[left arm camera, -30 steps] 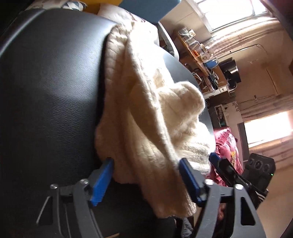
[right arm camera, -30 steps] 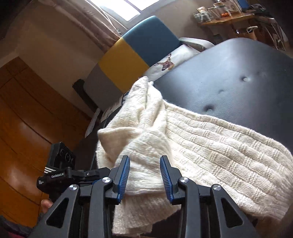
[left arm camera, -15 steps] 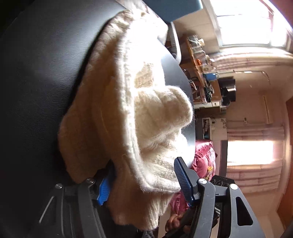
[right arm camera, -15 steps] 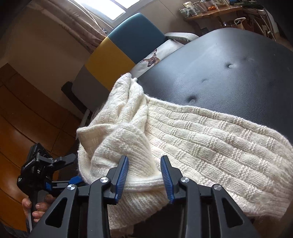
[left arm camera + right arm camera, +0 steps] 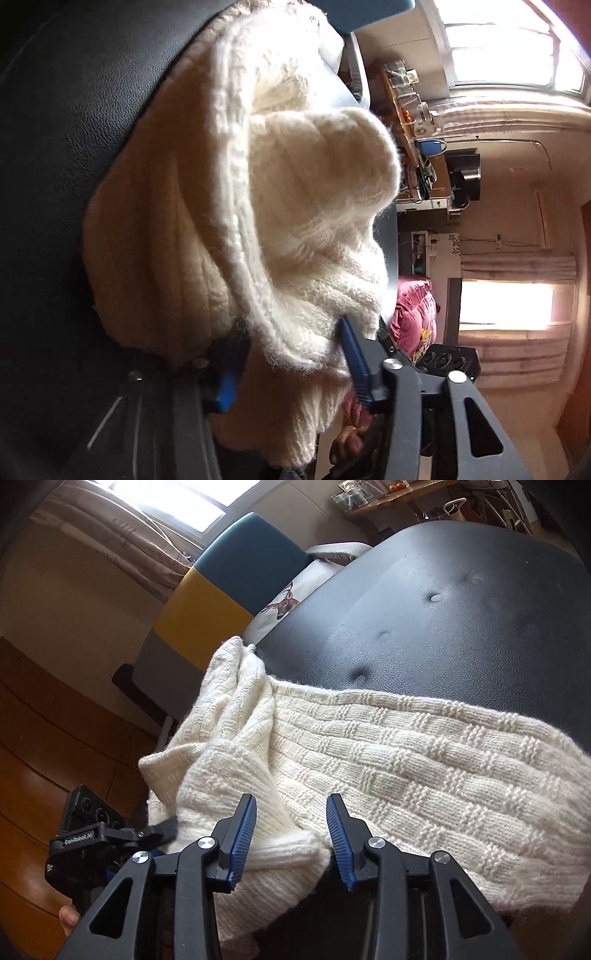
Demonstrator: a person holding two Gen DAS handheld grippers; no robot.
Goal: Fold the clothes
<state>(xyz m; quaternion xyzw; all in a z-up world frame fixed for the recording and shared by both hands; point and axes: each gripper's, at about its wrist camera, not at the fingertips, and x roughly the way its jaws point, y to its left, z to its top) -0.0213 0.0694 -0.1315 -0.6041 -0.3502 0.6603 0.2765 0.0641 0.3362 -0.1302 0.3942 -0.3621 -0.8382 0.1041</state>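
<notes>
A cream knitted sweater (image 5: 221,221) lies bunched on a black leather surface (image 5: 74,147). In the left wrist view its near edge hangs down between the blue pads, and my left gripper (image 5: 291,363) is shut on that thick fold. In the right wrist view the sweater (image 5: 406,768) stretches to the right across the leather surface (image 5: 461,627). A ribbed cuff fills the gap of my right gripper (image 5: 291,834), which is shut on it. The left gripper (image 5: 110,838) shows at the lower left, at the sweater's left end, with a hand (image 5: 68,919) below it.
A blue and yellow chair (image 5: 236,572) with a deer-print cushion (image 5: 288,598) stands behind the leather surface. A cluttered wooden shelf (image 5: 406,103) and a pink cloth (image 5: 413,310) lie beyond its far edge. Wooden panelling (image 5: 55,757) is at the left.
My left gripper's jaws have narrowed from wide open onto the sweater's edge, and the fold has come closer. The right gripper keeps its hold on the cuff.
</notes>
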